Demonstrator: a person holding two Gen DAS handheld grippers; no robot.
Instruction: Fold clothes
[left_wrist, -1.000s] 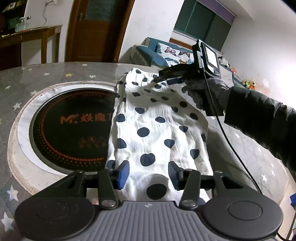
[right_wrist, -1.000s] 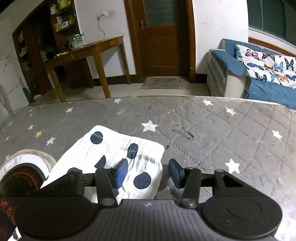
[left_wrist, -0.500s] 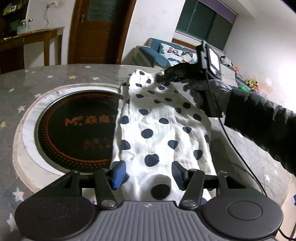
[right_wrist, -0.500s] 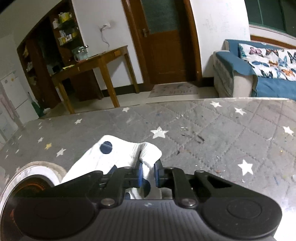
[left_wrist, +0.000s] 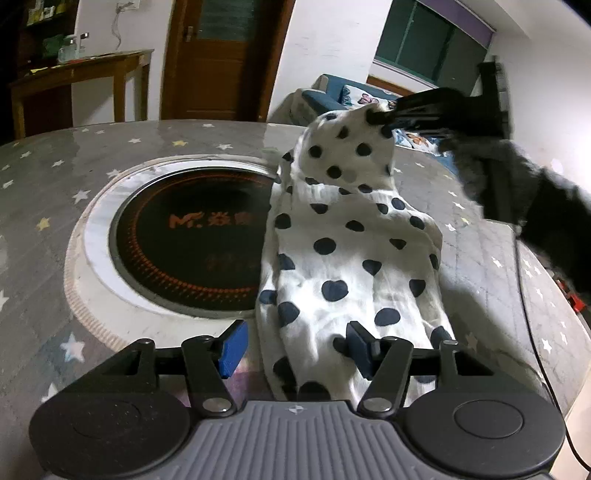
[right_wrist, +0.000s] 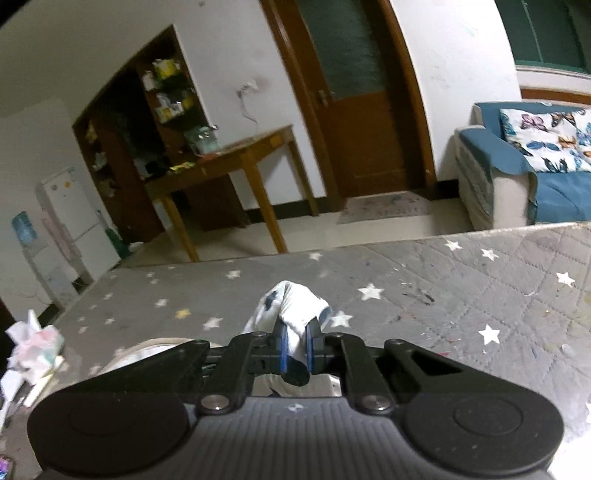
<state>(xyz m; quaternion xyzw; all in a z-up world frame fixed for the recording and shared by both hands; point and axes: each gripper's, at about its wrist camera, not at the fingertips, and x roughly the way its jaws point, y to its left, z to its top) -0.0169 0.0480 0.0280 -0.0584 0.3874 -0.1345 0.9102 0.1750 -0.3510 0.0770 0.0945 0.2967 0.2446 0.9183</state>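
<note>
Spotted garment on star-print table, far end lifted by right gripper.

Table (left_wrist: 55, 177) with grey star cover spreads beyond both sets of jaws; round black cooktop (left_wrist: 192, 236) lies ahead-left of the left jaws. White dark-spotted garment (left_wrist: 354, 240) runs from between the left jaws away to the right jaws, far end raised off the table. Left gripper (left_wrist: 295, 345): jaws opening, near hem between them, pads not pressing it. Right gripper (right_wrist: 296, 345): jaws clamped on a bunched corner of cloth.
</note>
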